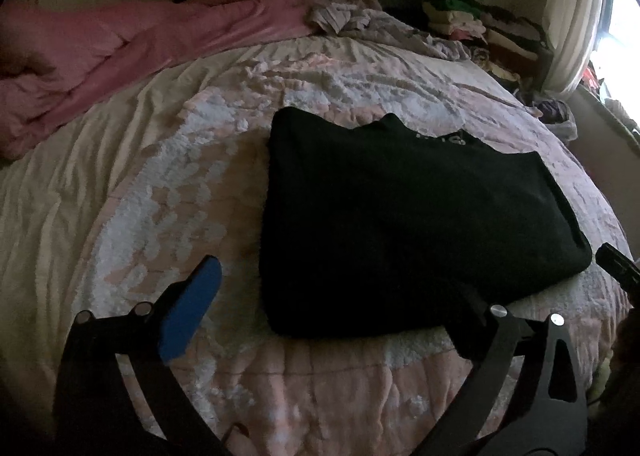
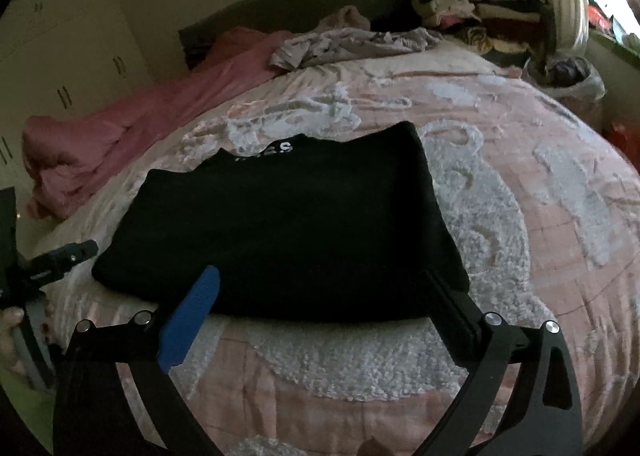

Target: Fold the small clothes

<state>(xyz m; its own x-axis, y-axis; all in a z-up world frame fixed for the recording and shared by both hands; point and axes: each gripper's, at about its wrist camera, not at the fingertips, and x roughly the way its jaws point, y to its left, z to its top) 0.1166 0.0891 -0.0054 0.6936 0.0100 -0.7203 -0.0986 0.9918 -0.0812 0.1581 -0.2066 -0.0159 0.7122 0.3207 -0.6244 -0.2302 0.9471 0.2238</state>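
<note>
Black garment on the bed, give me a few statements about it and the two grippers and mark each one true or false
1. The black garment lies folded flat on the pink and white bedspread. True.
2. The right gripper is clamped on the garment. False: its jaws stand wide open and hold nothing.
3. White lettering shows at the garment's far edge. True.
4. The left gripper holds a pink sheet. False: it is open and empty; the pink bedding lies bunched at the far left of the bed.
5. A stack of clothes sits at the far right corner. True.

matt black cloth garment, fluffy textured bedspread
</note>
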